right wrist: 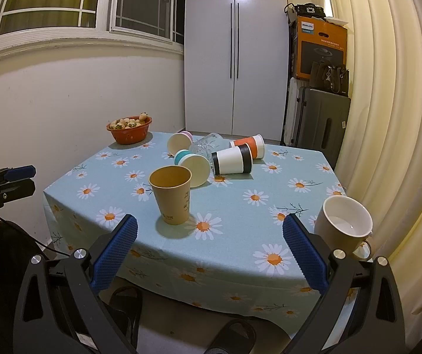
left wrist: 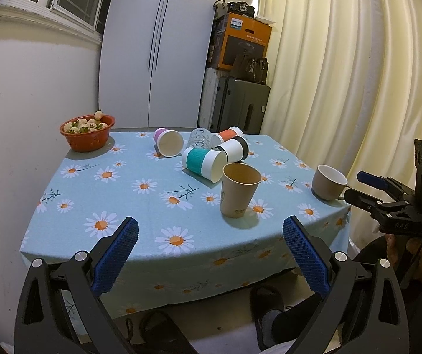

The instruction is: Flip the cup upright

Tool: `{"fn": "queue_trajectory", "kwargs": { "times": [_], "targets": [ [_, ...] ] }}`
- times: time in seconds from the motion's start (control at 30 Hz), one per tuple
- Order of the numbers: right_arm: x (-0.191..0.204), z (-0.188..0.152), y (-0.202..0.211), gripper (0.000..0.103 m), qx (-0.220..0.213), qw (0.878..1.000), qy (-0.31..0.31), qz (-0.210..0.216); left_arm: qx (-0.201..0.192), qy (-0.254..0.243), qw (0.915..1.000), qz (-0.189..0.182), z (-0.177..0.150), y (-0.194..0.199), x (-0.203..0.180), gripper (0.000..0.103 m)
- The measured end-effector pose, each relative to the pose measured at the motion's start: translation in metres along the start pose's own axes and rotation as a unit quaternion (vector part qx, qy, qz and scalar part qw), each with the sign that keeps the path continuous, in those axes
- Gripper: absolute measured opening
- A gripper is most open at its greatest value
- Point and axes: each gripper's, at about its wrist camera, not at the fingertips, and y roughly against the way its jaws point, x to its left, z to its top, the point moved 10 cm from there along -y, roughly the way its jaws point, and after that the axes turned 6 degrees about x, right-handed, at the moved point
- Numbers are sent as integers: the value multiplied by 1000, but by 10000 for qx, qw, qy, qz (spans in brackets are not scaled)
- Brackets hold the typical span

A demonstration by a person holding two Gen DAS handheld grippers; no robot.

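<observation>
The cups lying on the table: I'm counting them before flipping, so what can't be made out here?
- Glass tumbler, both views: the teal-banded cup hides its lower part.
- Orange-banded cup, both views: partly behind the black-banded cup.
- Brown paper cup: print too small to read.

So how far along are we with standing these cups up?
Done: the brown cup and mug stand upright. In hand: nothing; both grippers, left and right, are open, short of the table. Left: four banded cups, teal nearest, and a glass lie sideways.

The right tool gapes above the table edge, near 1 upright paper cup.
</observation>
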Motion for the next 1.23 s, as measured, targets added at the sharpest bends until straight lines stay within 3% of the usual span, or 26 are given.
{"fn": "queue_trajectory", "kwargs": {
  "times": [1.23],
  "targets": [
    [1, -3, -4, 98, 58, 10000, 25, -14, 11, 27, 10000, 16, -1, 0, -5, 96]
  ]
}}
